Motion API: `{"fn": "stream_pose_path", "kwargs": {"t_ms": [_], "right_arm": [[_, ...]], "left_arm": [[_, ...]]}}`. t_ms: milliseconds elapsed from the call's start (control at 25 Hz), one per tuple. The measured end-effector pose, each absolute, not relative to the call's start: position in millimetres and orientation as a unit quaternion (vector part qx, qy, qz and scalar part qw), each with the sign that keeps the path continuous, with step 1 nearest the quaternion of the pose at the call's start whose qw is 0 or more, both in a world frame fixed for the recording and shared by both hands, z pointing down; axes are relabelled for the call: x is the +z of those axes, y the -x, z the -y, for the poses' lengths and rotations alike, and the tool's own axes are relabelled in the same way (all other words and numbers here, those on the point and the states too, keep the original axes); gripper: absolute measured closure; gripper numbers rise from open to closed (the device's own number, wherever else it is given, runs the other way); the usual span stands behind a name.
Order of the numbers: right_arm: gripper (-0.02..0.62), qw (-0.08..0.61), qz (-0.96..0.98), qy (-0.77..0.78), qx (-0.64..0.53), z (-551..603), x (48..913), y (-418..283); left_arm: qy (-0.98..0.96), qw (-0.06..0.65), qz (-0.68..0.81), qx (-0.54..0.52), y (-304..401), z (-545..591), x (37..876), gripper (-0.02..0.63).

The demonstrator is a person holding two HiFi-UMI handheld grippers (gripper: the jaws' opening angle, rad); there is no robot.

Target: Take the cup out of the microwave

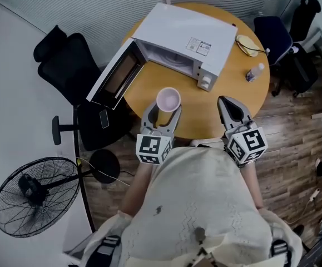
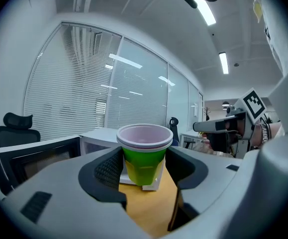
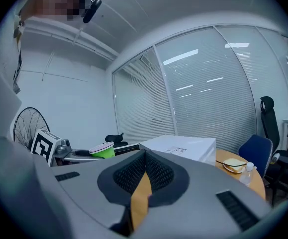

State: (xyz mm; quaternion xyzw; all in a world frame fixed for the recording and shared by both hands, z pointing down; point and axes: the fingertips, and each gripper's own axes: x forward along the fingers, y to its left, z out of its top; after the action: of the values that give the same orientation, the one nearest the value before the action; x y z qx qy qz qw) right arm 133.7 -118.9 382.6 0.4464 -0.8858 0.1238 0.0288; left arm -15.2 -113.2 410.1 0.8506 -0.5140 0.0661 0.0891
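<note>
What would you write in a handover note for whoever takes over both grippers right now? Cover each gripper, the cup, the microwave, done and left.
Left gripper: shut on the green cup, held upright over the table.
Right gripper: shut, empty.
Microwave: on the table, door open, cavity looks empty.
Done: cup is out of the microwave.
Left: probably set the cup on the table and release; perhaps close the door.

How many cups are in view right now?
1. The cup is held in the left gripper, above the table in front of the open microwave. The cavity is only partly visible, so another may be hidden.
</note>
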Motion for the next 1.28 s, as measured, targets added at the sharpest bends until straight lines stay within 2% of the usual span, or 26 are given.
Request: {"fn": "stream_pose_path", "kwargs": {"t_ms": [480,1280], "right_arm": [[0.588,-0.008,0.883,-0.458,0.1,118,337,-144],[0.589,0.007,0.894,-0.441,0.078,108,332,-127]], "left_arm": [[-0.849,0.086,0.518,0.054,23,105,379,0.316],[-0.842,0.082,0.53,0.063,37,101,378,0.317]]}}
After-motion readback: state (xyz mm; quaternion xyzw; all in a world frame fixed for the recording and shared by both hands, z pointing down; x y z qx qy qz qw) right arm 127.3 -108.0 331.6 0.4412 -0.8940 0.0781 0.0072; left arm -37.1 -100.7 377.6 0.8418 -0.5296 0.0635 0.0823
